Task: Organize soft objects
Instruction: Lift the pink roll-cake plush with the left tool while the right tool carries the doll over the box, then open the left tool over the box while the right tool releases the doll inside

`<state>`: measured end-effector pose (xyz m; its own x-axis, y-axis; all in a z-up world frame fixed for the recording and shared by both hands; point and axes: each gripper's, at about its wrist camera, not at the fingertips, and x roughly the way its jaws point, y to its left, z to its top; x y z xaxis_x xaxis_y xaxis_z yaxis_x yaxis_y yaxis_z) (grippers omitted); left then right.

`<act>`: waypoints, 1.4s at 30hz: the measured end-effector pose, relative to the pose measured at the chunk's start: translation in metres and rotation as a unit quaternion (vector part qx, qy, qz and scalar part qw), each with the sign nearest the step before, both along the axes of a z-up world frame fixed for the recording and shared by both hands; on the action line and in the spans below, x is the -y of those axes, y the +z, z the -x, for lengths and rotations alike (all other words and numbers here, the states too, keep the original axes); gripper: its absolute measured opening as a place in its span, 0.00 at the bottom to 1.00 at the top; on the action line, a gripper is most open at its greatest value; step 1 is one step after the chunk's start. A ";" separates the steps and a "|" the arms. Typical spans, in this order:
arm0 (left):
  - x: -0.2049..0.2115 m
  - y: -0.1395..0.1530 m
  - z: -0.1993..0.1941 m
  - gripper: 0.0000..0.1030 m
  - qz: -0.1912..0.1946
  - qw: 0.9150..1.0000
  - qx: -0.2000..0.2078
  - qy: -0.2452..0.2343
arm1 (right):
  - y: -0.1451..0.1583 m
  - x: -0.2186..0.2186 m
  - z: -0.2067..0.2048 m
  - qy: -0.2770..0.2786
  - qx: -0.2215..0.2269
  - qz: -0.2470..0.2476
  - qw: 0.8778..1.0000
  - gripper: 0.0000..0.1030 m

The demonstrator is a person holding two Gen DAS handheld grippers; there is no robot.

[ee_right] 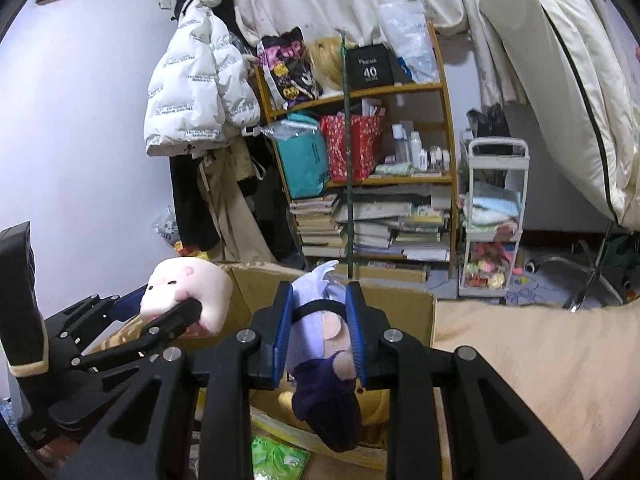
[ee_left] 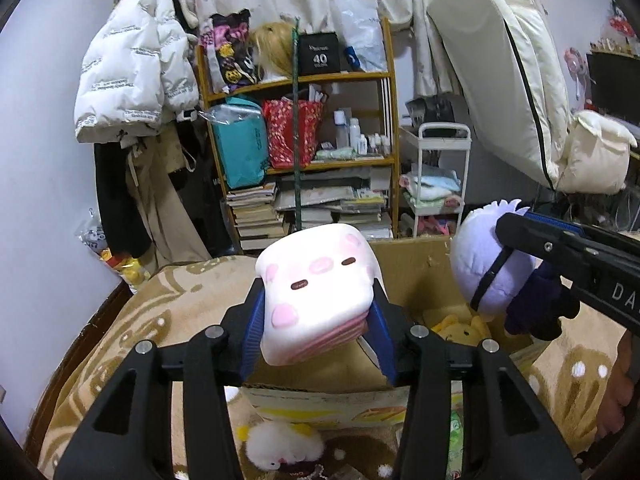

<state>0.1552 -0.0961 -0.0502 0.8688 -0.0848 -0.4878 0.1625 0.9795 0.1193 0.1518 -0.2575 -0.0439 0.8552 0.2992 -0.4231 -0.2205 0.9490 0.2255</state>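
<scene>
A pink-and-white cube plush (ee_left: 316, 292) with a small face sits squeezed between the blue pads of my left gripper (ee_left: 318, 294), which is shut on it above the near side of an open cardboard box (ee_left: 416, 250). In the right wrist view this plush (ee_right: 188, 286) and the left gripper (ee_right: 172, 316) show at the left. My right gripper (ee_right: 319, 294) is shut on a doll (ee_right: 320, 332) with lavender hair and a dark purple body, hanging over the box (ee_right: 400, 306). The doll (ee_left: 480, 264) hangs to the right of the cube plush. A yellow bear plush (ee_left: 460, 326) lies inside the box.
The box rests on a tan patterned blanket (ee_left: 132, 344) with a white fluffy plush (ee_left: 280, 446) and a green packet (ee_right: 276, 456) in front of it. Behind stand a crowded wooden shelf (ee_left: 304, 152), a white cart (ee_left: 440, 176), hanging coats (ee_left: 132, 72) and a leaning mattress (ee_left: 500, 68).
</scene>
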 end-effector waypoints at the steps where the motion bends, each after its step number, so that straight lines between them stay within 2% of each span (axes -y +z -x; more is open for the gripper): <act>1: 0.001 -0.002 -0.001 0.46 -0.002 1.000 -0.003 -0.001 | -0.002 0.001 -0.001 0.002 -0.005 -0.003 1.000 0.27; 9: 0.004 -0.011 -0.001 0.55 -0.006 1.000 -0.030 -0.007 | -0.012 0.004 -0.006 -0.004 -0.029 -0.006 1.000 0.29; 11: 0.003 -0.012 0.000 0.61 -0.013 0.999 -0.036 -0.002 | -0.011 0.004 -0.006 -0.003 -0.031 -0.012 0.999 0.30; 12: 0.002 -0.012 0.000 0.65 -0.015 0.999 -0.037 0.003 | -0.010 0.004 -0.006 -0.002 -0.031 -0.013 0.999 0.35; 14: -0.001 -0.008 0.002 0.82 -0.013 0.999 -0.031 0.013 | -0.008 0.003 -0.003 -0.004 -0.028 -0.007 1.000 0.45; 16: -0.005 -0.004 0.006 0.87 -0.007 0.999 -0.025 0.018 | -0.006 0.003 0.001 -0.007 -0.023 -0.001 1.000 0.58; 17: -0.007 -0.002 0.006 0.89 -0.003 0.999 -0.027 0.021 | -0.005 0.003 0.003 -0.007 -0.022 -0.001 1.000 0.61; 20: -0.016 0.000 0.008 0.90 0.012 0.999 -0.040 0.035 | -0.001 0.004 0.009 -0.011 -0.020 -0.005 1.000 0.72; 22: -0.023 0.001 0.010 0.90 0.016 0.998 -0.051 0.039 | 0.001 0.004 0.014 -0.014 -0.019 -0.004 1.000 0.84; 27: -0.029 0.008 0.022 0.91 -0.003 0.997 -0.059 0.047 | 0.007 0.007 0.027 -0.025 -0.014 -0.008 1.000 0.99; 42: -0.035 0.034 0.090 0.95 -0.025 0.998 -0.052 0.039 | 0.017 0.017 0.069 -0.029 -0.042 -0.028 0.998 1.00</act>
<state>0.0655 -0.0610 -0.0161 0.8168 0.0076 -0.5769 0.1004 0.9828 0.1551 0.0832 -0.2749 -0.0269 0.8342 0.2755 -0.4777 -0.1436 0.9449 0.2942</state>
